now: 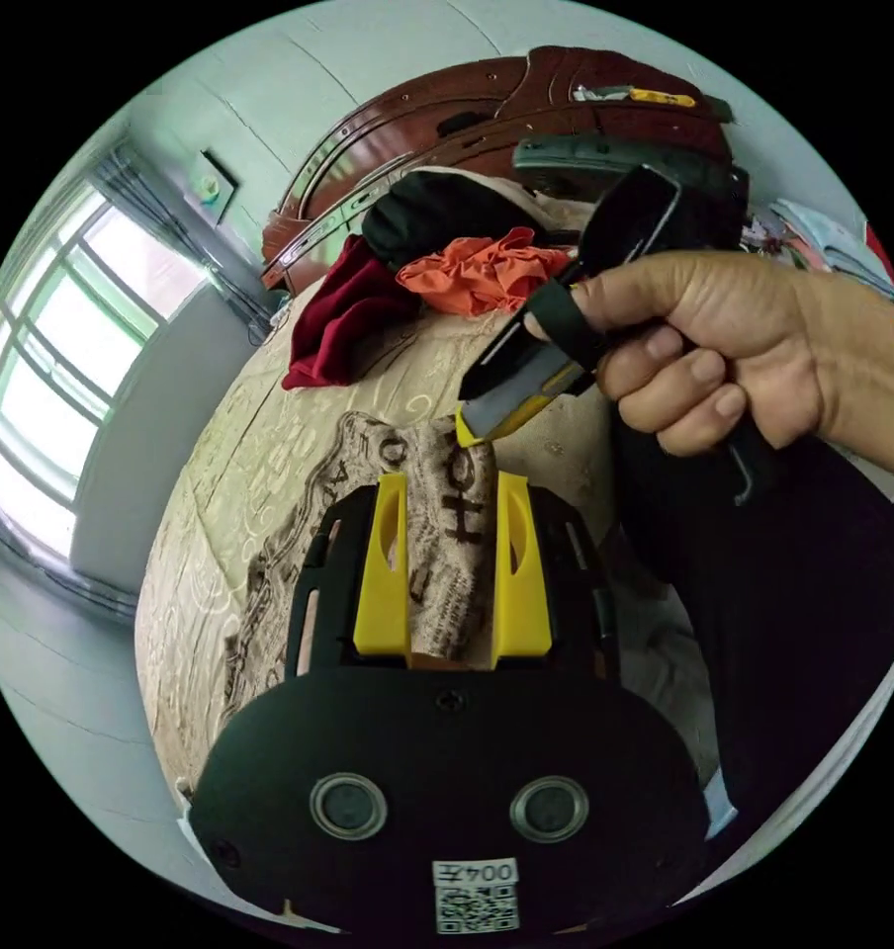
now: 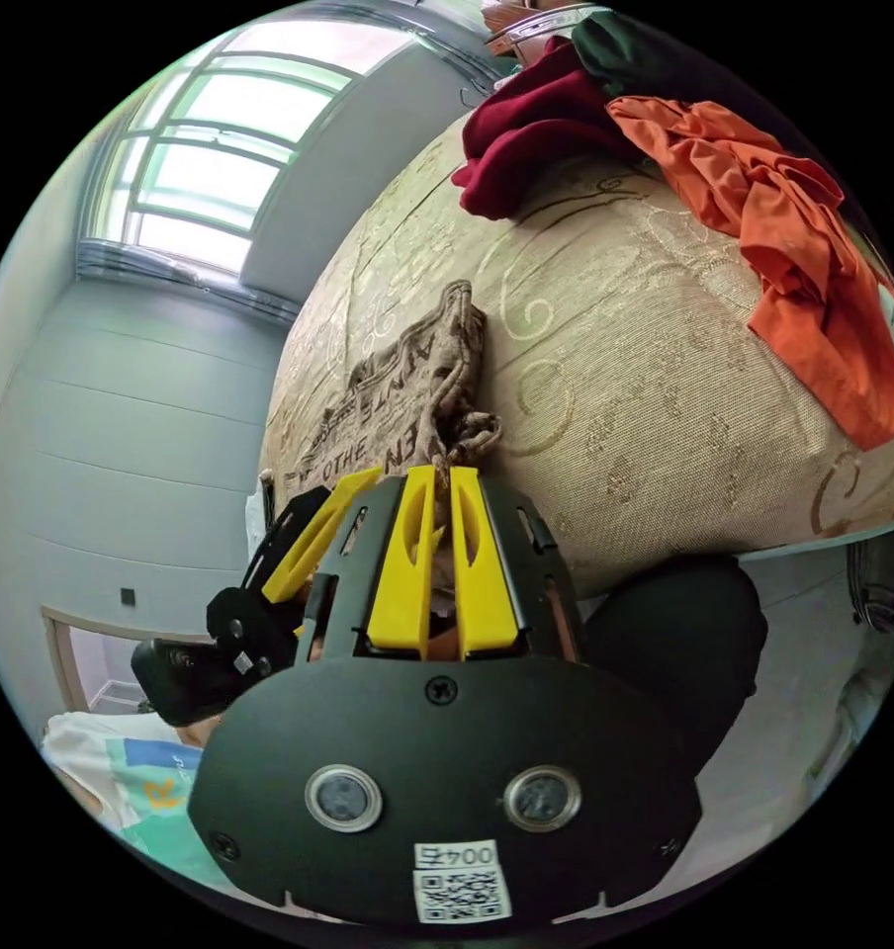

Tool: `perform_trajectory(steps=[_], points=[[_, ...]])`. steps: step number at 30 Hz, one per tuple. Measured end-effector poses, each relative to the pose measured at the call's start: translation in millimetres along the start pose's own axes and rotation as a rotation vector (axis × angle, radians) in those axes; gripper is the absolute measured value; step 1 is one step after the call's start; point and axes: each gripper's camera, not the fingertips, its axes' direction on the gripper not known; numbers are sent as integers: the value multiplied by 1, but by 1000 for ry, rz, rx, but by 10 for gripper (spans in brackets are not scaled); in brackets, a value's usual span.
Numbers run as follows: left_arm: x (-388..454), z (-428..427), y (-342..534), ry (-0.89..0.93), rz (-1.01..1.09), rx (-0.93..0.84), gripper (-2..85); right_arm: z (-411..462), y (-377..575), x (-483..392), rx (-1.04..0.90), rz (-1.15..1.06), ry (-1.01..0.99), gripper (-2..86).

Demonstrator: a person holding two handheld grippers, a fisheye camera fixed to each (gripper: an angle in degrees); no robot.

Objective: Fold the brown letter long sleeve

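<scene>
the left gripper view rides just behind its own yellow-jawed left gripper, close above the beige patterned bed cover, facing the dark red wooden headboard. the right gripper view sits equally low, looking the same way. both share the bed cover, the crumpled orange garment and the bright window.

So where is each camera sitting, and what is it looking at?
Left gripper view: rides on the left gripper, faces across the bed at the brown letter shirt; a hand holds the right gripper.
Right gripper view: rides on the right gripper, faces the shirt's bunched edge; the left gripper beside it.
Both share the shirt, orange cloth and window.
</scene>
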Motion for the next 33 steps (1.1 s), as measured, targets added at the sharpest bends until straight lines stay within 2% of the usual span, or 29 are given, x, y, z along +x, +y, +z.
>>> perform_trajectory(steps=[3,6,9,11,15,17,24,28,31,33], points=[[31,11,-9,-126,75,-37,116,-4,-13,-4,-11,-22,-67,37],[39,18,-11,-224,29,-72,73,-4,-22,-8,-20,-65,-106,41],[27,2,-5,-224,-68,-7,41,-16,-34,2,51,-74,-144,69],[21,-6,-2,-208,-92,18,36,-21,-59,24,92,-15,-238,123],[13,-20,1,-200,-94,29,29,12,-113,55,-48,114,-350,180],[5,-27,3,-191,-114,34,28,37,-142,58,-118,160,-331,184],[-42,-64,17,-180,-167,70,26,92,-203,31,-253,192,-292,176],[-83,-90,29,-156,-228,84,25,109,-225,-1,-272,157,-295,76],[-137,-126,52,-114,-374,130,24,105,-230,-54,-229,92,-321,52],[-194,-168,85,-81,-542,187,23,104,-231,-97,-214,45,-320,51]])
